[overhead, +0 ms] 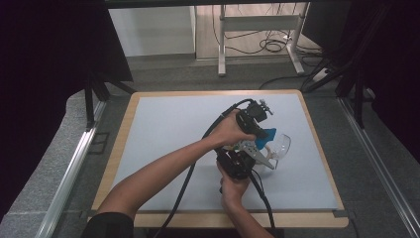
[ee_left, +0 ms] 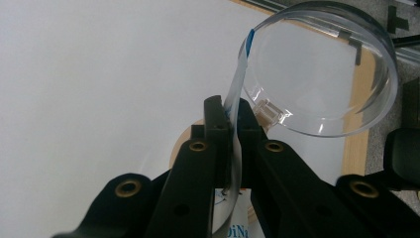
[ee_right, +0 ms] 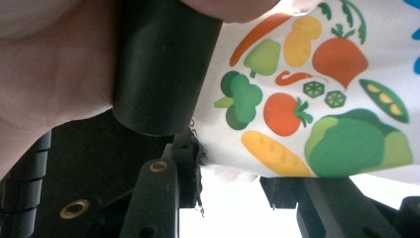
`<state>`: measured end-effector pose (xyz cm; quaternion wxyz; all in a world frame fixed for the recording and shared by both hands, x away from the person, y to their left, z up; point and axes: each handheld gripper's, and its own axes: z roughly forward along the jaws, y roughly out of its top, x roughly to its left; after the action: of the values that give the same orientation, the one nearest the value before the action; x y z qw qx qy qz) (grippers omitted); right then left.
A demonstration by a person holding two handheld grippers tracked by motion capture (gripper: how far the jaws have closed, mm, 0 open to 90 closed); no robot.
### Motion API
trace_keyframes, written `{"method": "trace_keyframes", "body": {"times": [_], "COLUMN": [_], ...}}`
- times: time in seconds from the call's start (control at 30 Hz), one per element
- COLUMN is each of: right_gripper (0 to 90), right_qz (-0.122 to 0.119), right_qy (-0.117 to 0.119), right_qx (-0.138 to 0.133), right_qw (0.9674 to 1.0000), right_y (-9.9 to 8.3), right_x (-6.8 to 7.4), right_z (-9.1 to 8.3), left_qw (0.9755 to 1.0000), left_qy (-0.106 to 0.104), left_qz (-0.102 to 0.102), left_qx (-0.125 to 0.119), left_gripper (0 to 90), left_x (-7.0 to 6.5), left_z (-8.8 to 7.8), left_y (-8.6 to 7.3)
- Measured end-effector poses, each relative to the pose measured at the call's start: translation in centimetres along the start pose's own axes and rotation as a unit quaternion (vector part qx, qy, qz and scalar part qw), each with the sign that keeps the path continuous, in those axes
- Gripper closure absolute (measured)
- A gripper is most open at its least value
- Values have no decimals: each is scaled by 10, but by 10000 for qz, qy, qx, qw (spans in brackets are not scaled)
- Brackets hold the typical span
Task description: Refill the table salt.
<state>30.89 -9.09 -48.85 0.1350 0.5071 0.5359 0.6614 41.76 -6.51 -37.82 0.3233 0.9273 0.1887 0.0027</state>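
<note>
A white pouch [ee_right: 317, 84] printed with vegetables, blue [overhead: 268, 134] at one part, is held above the table between both grippers. My left gripper [ee_left: 231, 116] is shut on a thin, translucent, blue-tipped edge of the pouch [ee_left: 236, 84]; in the high view it [overhead: 261, 130] reaches in from the upper left. My right gripper [ee_right: 233, 173] has the pouch's lower edge between its jaws, and both pads seem to press on it; from above it [overhead: 251, 152] comes in from below. A clear round plastic container [ee_left: 327, 69] lies tilted just behind the pouch [overhead: 280, 146].
A pale blue mat [overhead: 163, 134] covers the wooden table [overhead: 119, 148]. Black cables [overhead: 188, 178] trail from both grippers toward the front edge. Beyond the table stand a metal desk frame [overhead: 257, 29] and floor cables.
</note>
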Motion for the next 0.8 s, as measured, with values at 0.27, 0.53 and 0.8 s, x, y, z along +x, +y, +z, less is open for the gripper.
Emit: {"method": "trace_keyframes", "body": {"times": [0.27, 0.53, 0.8], "right_gripper": [647, 647, 647], "right_qz": [-13, 7, 24], "right_qy": [-7, -17, -22], "right_qx": [10, 3, -13], "right_qw": [10000, 10000, 10000], "right_y": [0, -1, -1], "right_x": [1, 1, 0], "right_z": [1, 1, 1], "left_qw": [10000, 10000, 10000], "left_qy": [-21, -19, -19], "left_qz": [3, -19, 30], "left_qx": [-27, -12, 22], "left_gripper": [889, 889, 889], "left_x": [1, 1, 1], "left_z": [-1, 0, 2], "left_y": [0, -1, 0]}}
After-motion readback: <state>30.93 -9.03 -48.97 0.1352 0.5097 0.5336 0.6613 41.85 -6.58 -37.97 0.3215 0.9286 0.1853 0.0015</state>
